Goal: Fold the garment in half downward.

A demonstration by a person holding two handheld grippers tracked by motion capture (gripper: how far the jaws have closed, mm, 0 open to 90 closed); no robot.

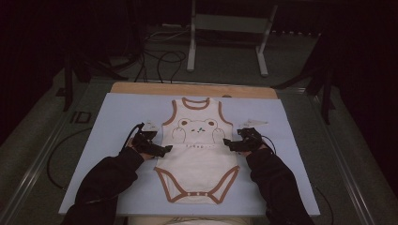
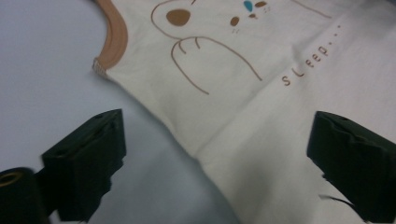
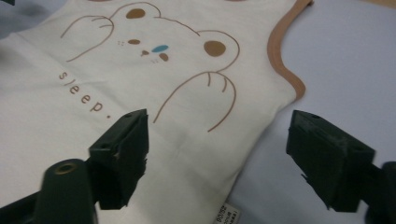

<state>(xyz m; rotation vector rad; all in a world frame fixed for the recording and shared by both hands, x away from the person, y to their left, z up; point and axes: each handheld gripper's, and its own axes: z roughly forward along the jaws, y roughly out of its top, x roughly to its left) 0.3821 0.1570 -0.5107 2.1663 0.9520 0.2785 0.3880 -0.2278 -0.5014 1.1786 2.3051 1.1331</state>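
At mid-board, a cream bear-print baby bodysuit [image 1: 199, 150] is laid flat on the blue board [image 1: 117, 117]. L gripper [image 1: 165, 149] & R gripper [image 1: 227, 142] are held at its side seams, jaws spread, nothing pinched.

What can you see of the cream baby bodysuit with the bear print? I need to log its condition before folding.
The cream, brown-trimmed sleeveless baby bodysuit lies flat and face up on the pale blue sheet, neck away from the person. It looks like soft cotton knit, with a line-drawn bear, the word "sleep" and snaps at the crotch. A small label sticks out at one side seam. The left gripper and right gripper, both open, straddle its side edges at the waist; contact is unclear.
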